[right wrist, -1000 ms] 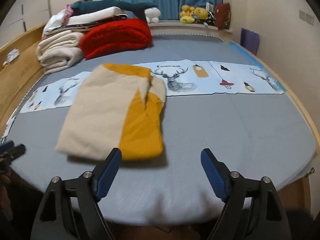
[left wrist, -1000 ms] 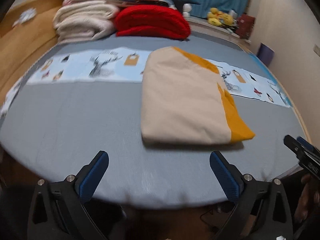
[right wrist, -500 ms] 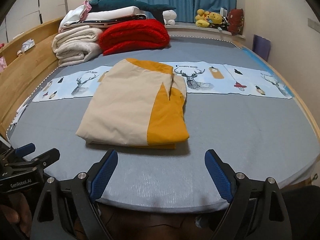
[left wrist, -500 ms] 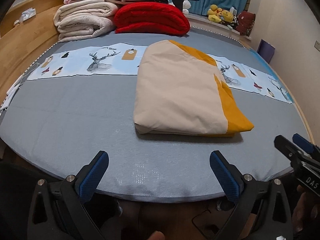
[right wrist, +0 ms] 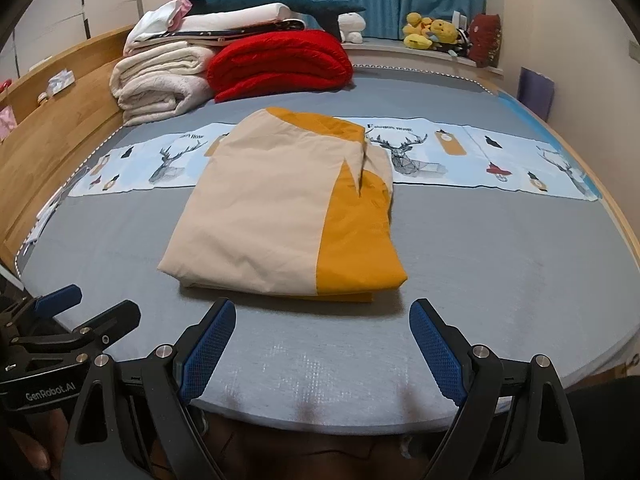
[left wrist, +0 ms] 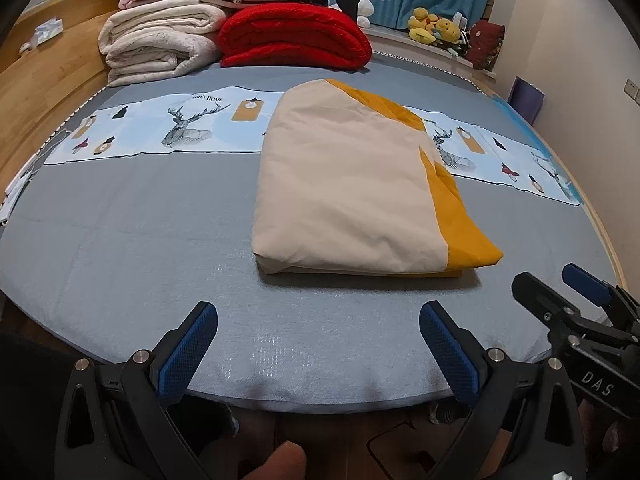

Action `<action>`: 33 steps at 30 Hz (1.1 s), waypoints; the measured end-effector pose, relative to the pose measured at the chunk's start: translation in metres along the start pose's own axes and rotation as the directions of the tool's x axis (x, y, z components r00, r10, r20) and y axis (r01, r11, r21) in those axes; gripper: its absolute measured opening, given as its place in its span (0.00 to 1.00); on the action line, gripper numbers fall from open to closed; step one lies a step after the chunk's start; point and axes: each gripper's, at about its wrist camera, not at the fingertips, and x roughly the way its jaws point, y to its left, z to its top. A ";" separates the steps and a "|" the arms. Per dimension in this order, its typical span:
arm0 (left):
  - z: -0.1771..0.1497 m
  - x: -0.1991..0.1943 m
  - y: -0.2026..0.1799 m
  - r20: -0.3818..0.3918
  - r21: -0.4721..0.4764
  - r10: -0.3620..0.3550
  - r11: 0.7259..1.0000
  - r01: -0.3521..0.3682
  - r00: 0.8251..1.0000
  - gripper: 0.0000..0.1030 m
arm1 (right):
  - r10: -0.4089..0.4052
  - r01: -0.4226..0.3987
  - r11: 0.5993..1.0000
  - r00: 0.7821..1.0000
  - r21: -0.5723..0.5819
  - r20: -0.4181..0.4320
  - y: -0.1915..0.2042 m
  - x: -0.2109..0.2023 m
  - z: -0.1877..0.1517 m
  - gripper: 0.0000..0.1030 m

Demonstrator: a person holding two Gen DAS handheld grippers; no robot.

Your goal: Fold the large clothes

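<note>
The folded garment [left wrist: 352, 196] hides its lower layers; only thin edges show along its near side. It covers part of the printed strip [left wrist: 160, 128] on the bed. The right gripper [left wrist: 560, 296] is cut by the left view's edge, and the hand behind it is dark and partly out of frame. The small items on the wooden headboard [right wrist: 52, 120] are too small to identify.

Home bedroom: bed [right wrist: 500, 248], folded blankets [right wrist: 276, 64].

One folded garment [left wrist: 352, 196], one red blanket [left wrist: 294, 38], one cream blanket [left wrist: 160, 46], two grippers: left gripper [left wrist: 318, 348], right gripper [right wrist: 322, 340].
</note>
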 end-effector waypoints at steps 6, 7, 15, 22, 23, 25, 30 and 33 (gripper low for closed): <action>0.000 0.000 -0.004 0.004 0.016 0.000 1.000 0.000 1.000 0.97 | 0.001 -0.001 1.000 1.000 -0.017 0.009 0.003 0.000 0.000 0.86; -0.001 0.000 -0.005 0.006 0.019 -0.001 1.000 0.001 1.000 0.97 | 0.001 -0.001 1.000 1.000 -0.020 0.010 0.003 0.000 -0.001 0.86; -0.001 -0.002 -0.006 0.011 0.026 -0.013 1.000 0.013 1.000 0.97 | -0.003 0.004 1.000 1.000 -0.027 0.015 0.004 -0.001 -0.001 0.86; 0.000 -0.002 -0.005 0.020 0.030 -0.013 0.999 0.012 1.000 0.97 | -0.009 0.009 0.999 1.000 -0.033 0.024 0.006 -0.003 0.000 0.86; 0.000 -0.002 -0.006 0.022 0.031 -0.012 0.999 0.011 1.000 0.97 | -0.010 0.011 0.999 1.000 -0.034 0.027 0.006 -0.003 0.000 0.86; 0.000 -0.002 -0.006 0.026 0.032 -0.013 0.999 0.012 1.000 0.97 | -0.014 0.015 0.999 0.999 -0.036 0.033 0.007 -0.004 0.001 0.86; 0.000 -0.004 -0.007 0.035 0.034 -0.014 0.999 0.013 0.999 0.97 | -0.017 0.018 0.999 0.999 -0.035 0.042 0.007 -0.005 0.002 0.86; 0.000 -0.004 -0.007 0.040 0.036 -0.015 0.999 0.014 0.999 0.97 | -0.016 0.018 0.999 0.999 -0.035 0.047 0.006 -0.006 0.002 0.86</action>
